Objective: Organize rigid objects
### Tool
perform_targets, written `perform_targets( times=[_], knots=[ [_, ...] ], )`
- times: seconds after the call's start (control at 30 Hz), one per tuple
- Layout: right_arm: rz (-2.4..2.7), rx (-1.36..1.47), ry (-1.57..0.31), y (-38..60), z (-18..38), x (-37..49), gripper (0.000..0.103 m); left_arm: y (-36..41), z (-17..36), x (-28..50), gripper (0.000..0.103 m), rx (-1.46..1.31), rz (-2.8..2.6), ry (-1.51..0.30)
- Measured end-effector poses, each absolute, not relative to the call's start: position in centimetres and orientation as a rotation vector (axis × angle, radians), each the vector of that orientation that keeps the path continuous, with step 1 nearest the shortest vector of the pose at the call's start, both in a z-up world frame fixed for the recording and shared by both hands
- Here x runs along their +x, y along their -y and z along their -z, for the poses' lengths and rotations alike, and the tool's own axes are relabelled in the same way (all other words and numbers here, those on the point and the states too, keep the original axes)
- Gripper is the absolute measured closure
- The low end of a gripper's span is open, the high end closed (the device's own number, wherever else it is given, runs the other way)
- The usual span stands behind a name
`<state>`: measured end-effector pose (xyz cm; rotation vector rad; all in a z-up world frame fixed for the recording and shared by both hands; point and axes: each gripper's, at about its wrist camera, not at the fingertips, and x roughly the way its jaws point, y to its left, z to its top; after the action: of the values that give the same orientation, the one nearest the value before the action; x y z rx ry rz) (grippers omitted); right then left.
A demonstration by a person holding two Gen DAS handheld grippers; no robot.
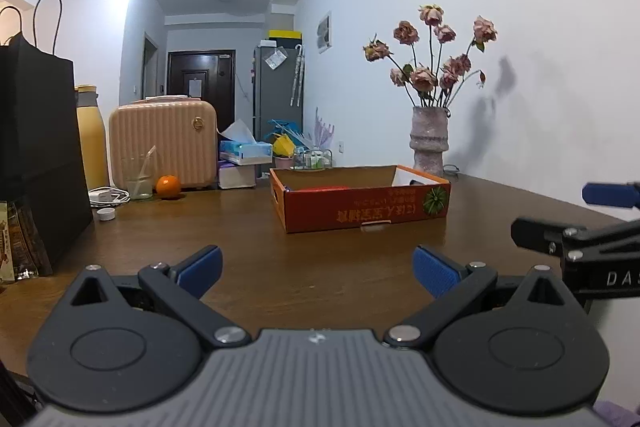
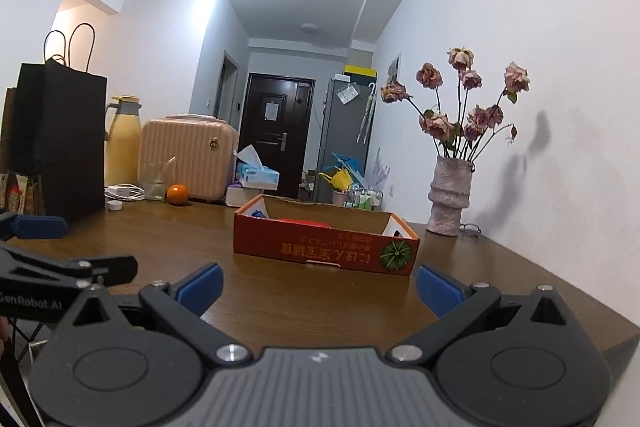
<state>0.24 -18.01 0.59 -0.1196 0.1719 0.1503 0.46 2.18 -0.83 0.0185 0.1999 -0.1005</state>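
Observation:
A shallow orange cardboard box (image 1: 360, 213) (image 2: 324, 251) sits on the brown wooden table (image 1: 280, 267) (image 2: 280, 295), ahead of both grippers. A red object (image 1: 328, 188) (image 2: 304, 223) and a small blue item (image 2: 258, 214) lie inside it, mostly hidden by its walls. My left gripper (image 1: 318, 271) hovers low over the table, open, with nothing between its blue pads. My right gripper (image 2: 320, 287) is likewise open and empty. Each gripper shows at the other view's edge: the right gripper (image 1: 568, 223), the left gripper (image 2: 60, 247).
A black paper bag (image 1: 36, 147) (image 2: 60, 139), yellow flask (image 2: 122, 143), glass (image 1: 138, 175), orange (image 1: 168, 185) (image 2: 177, 193), white charger (image 1: 108, 195), small white cap (image 1: 106, 214), pink case (image 1: 164, 143) and tissue box (image 1: 244, 151) line the far left. A vase of dried roses (image 1: 429, 143) (image 2: 448, 195) stands far right.

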Motion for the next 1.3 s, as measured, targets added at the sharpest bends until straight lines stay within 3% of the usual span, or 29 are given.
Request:
perform_targets(
  times=[1.3],
  knots=[
    [-0.108, -0.096, -0.198, 18.76, -0.03, 0.64, 0.0, -1.83, 0.94, 0.35, 0.0, 0.046, 0.088, -0.175]
  ],
)
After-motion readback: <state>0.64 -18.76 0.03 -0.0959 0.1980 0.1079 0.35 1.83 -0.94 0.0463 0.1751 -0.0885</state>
